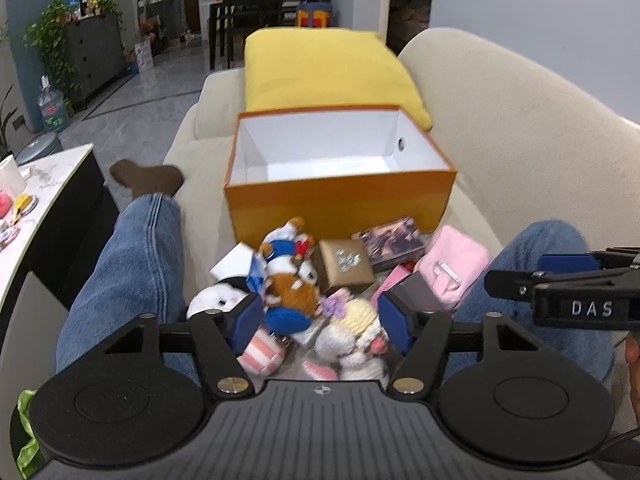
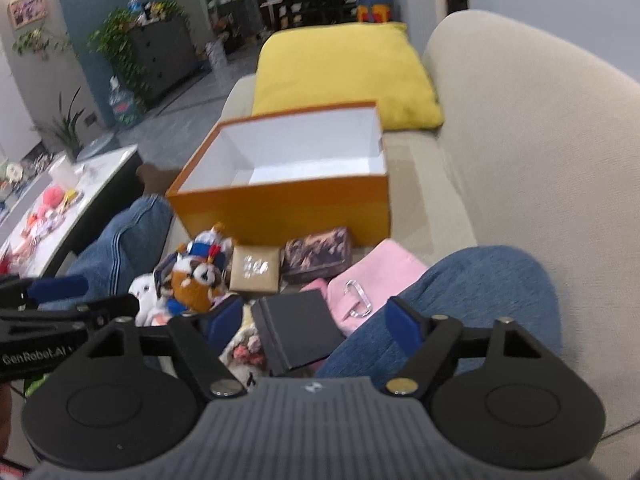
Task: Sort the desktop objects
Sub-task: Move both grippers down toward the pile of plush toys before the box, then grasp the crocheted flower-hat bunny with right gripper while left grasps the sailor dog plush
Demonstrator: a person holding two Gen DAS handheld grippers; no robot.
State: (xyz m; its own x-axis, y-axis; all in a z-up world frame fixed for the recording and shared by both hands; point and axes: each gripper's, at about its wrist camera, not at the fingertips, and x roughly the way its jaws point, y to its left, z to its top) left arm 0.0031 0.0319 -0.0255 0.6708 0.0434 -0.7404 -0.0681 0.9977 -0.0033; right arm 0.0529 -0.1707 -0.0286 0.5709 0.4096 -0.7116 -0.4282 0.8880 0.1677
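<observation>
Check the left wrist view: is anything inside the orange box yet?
No, the orange box shows only its bare white interior.

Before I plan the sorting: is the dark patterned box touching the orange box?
Cannot tell. In both wrist views the dark patterned box lies close to the orange box, but neither shows contact or gap plainly.

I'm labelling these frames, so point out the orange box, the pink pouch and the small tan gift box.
orange box (image 1: 340,204): left wrist view, on its near outer wall.
pink pouch (image 2: 384,268): right wrist view, on its top fabric.
tan gift box (image 1: 347,266): left wrist view, on its lid.
</observation>
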